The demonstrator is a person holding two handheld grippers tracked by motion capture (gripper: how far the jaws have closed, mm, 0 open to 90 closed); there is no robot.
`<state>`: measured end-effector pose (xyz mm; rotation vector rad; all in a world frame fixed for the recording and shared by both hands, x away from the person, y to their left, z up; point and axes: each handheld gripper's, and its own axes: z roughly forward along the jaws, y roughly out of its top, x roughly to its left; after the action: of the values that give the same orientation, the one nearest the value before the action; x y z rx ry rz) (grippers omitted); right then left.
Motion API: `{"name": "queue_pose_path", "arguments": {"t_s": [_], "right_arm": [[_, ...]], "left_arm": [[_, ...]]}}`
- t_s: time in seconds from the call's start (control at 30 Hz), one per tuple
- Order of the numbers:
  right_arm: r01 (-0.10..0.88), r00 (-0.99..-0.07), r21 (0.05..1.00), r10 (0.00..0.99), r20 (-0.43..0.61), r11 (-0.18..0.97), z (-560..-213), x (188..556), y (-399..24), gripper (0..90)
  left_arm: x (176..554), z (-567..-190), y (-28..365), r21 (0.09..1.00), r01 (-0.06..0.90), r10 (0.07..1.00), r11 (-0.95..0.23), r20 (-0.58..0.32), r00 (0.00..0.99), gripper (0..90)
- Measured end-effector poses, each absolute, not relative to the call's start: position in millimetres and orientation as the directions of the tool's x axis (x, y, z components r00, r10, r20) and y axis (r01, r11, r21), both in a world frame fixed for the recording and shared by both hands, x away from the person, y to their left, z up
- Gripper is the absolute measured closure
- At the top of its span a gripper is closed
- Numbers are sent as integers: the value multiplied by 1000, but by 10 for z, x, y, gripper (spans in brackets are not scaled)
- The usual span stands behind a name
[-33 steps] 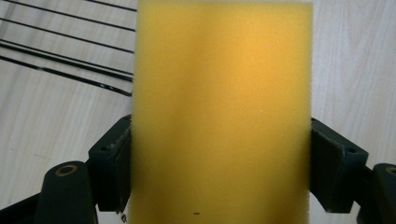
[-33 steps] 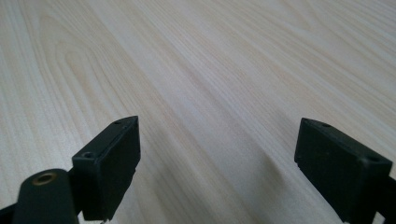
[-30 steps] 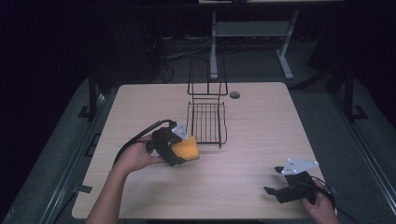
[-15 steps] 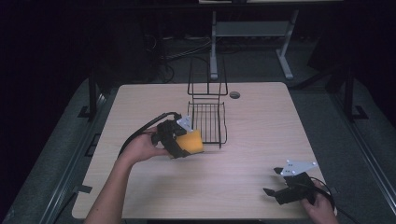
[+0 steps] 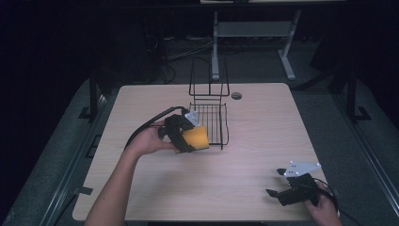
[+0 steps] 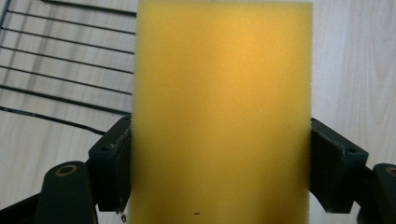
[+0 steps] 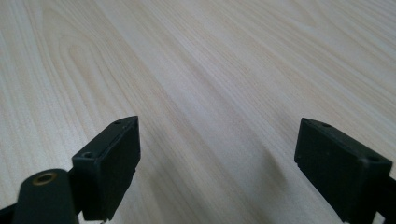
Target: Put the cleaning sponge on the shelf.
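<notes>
In the high view I see the left gripper (image 5: 194, 139) at the centre of the frame, held above the table (image 5: 263, 122) by the left hand (image 5: 149, 140). Its jaws pinch a yellow sponge (image 5: 195, 138) from both sides. The sponge sits just left of the lower left corner of the wire rack (image 5: 210, 123), at the rack's near edge; I cannot tell whether they touch.

In the left gripper view the sponge (image 6: 222, 112) fills the middle of the frame, both black jaws pressed against its flanks. Rack wires (image 6: 60, 70) cross the upper left, with bare table (image 6: 355, 65) at the right.

The right gripper (image 5: 281, 187) lies at the lower right of the high view, near the table's front edge, with the right hand (image 5: 324, 209) on it. In the right gripper view its jaws stand spread wide over bare wood (image 7: 210, 70), holding nothing.
</notes>
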<state>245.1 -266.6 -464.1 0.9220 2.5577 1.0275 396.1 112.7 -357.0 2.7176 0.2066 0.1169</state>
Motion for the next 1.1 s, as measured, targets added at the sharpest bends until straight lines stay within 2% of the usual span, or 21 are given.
{"name": "queue_pose_path", "arguments": {"t_s": [1.1], "right_arm": [[471, -778, 679, 628, 19, 563, -4632, 2444, -2683, 140]], "left_arm": [[4408, -3635, 846, 367, 120, 143, -922, 37, 989, 217]]}}
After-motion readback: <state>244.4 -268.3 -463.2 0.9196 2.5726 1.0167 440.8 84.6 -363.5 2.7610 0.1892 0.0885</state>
